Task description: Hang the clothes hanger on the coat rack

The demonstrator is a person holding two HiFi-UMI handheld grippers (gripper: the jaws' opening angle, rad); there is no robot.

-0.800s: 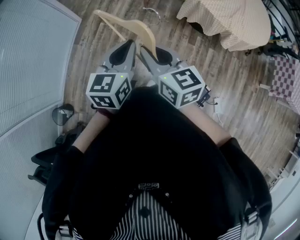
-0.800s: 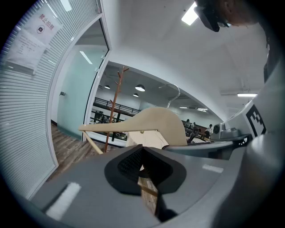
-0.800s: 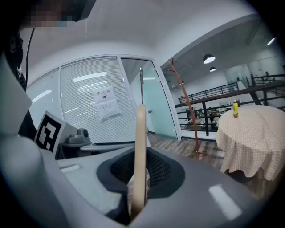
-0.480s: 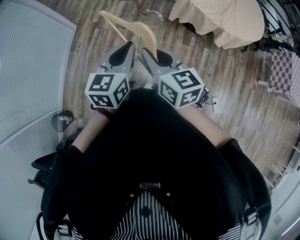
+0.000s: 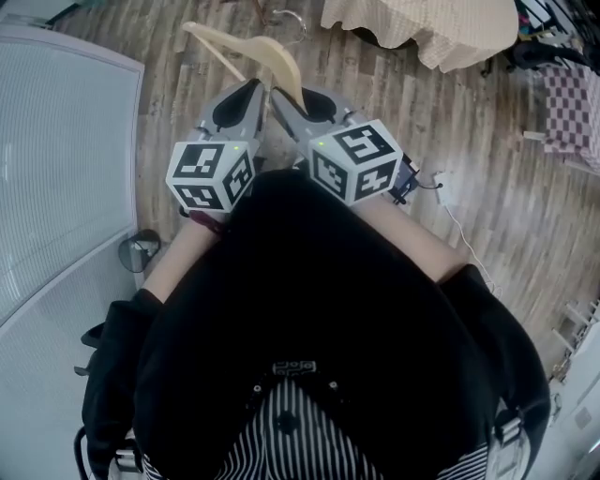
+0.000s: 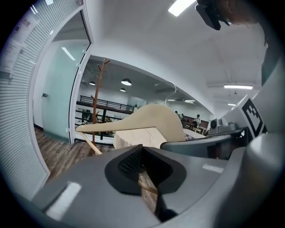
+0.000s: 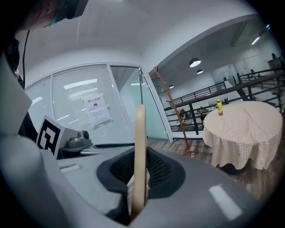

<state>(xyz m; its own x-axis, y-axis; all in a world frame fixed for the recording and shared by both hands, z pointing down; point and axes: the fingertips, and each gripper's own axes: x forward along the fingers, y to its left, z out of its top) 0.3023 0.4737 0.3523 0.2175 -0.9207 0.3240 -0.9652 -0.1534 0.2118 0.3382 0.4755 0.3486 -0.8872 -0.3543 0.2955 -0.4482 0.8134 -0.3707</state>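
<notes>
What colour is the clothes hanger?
The hanger is pale beige, clearest in the left gripper view.

Head view: hanger (image 5: 267, 52) top centre, above left gripper (image 5: 253, 94) and right gripper (image 5: 286, 98); table (image 5: 422, 28) upper right. Right gripper view: coat rack (image 7: 171, 104) left of table

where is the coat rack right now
In the right gripper view the coat rack stands ahead by the glass partition, left of the cloth-covered table.

Cloth-covered round table (image 7: 242, 138), yellow bottle (image 7: 219, 107) on it
</notes>
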